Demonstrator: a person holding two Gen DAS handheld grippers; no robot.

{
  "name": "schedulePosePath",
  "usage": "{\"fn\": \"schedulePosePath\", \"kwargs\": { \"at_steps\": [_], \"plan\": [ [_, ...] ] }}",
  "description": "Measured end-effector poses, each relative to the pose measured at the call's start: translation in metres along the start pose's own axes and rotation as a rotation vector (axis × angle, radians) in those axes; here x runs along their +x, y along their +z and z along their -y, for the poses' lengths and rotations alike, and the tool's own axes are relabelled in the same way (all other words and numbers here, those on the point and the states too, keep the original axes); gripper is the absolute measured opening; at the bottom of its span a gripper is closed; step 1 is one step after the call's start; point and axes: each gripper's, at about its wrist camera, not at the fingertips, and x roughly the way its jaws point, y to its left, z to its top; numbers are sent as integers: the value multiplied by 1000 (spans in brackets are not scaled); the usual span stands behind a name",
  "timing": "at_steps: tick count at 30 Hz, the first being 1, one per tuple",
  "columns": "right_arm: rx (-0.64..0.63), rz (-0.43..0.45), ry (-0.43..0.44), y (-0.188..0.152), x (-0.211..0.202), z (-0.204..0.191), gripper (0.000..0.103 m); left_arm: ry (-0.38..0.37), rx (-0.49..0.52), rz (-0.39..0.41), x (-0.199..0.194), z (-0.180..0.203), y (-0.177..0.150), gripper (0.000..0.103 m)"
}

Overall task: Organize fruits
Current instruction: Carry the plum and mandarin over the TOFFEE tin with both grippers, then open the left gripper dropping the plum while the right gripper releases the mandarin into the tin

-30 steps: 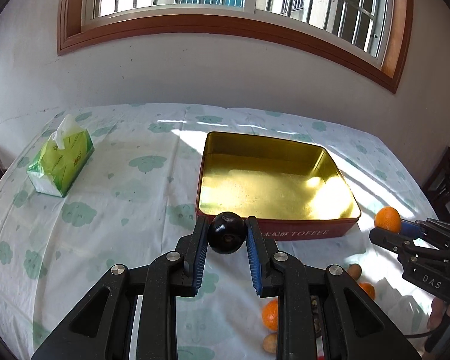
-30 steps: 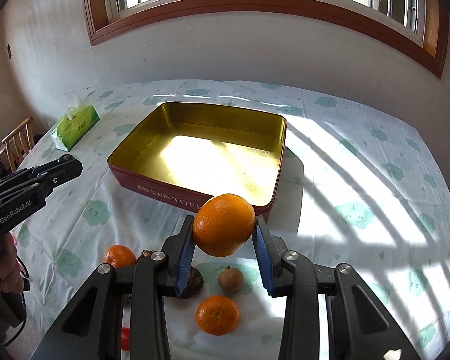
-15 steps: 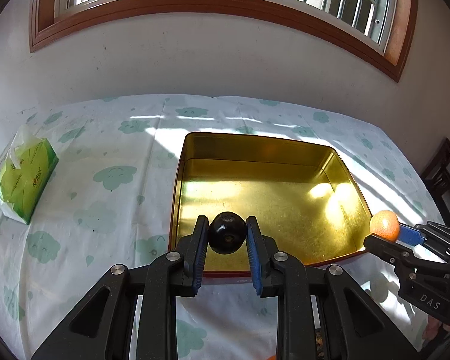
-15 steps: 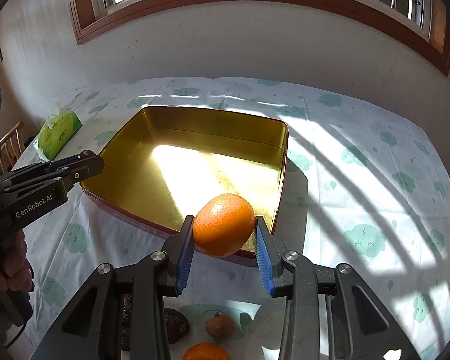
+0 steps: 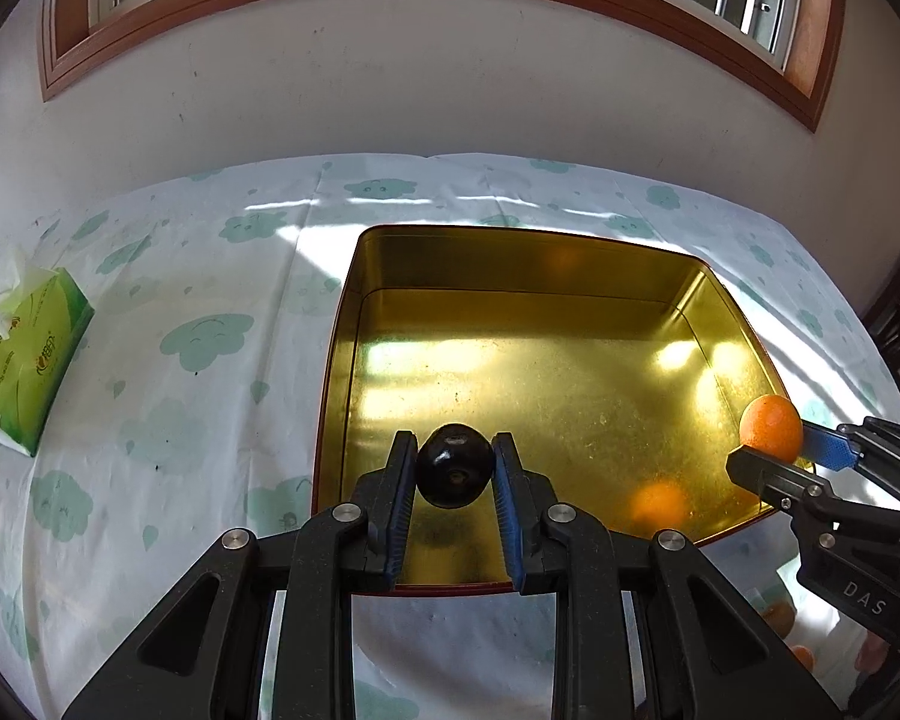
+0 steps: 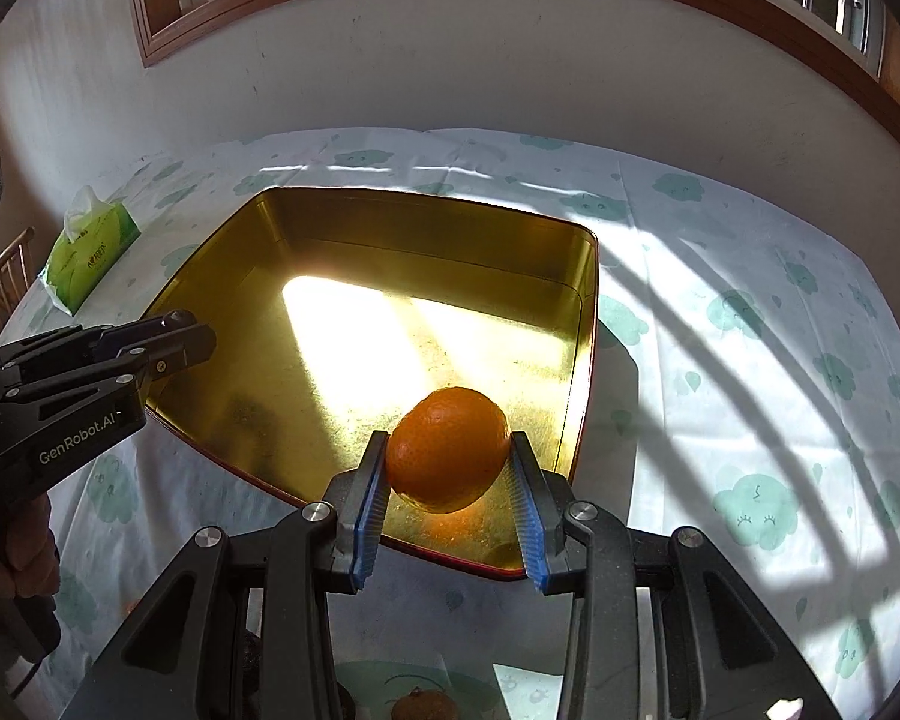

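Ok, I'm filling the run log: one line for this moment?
left gripper: shut on dark fruit | right gripper: shut on orange | both over gold tin | tin empty

Tin (image 5: 354, 360): on counter (image 5: 210, 420), centre. Tissue pack (image 5: 24, 354): on counter, well left of tin. Loose fruit (image 6: 423, 705): on counter, before tin's near edge.
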Motion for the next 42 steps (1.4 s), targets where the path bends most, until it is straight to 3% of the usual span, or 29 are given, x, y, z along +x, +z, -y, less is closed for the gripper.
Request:
{"fn": "schedulePosePath", "kwargs": {
  "at_steps": [30,42],
  "plan": [
    [-21,-13,-24,-3,8,1,35,57,-13,-6,-12,6,-22,26],
    [-9,-10,10,-3,6,-2,44,83,-30,-10,-11,4,-21,29]
  ]
}}
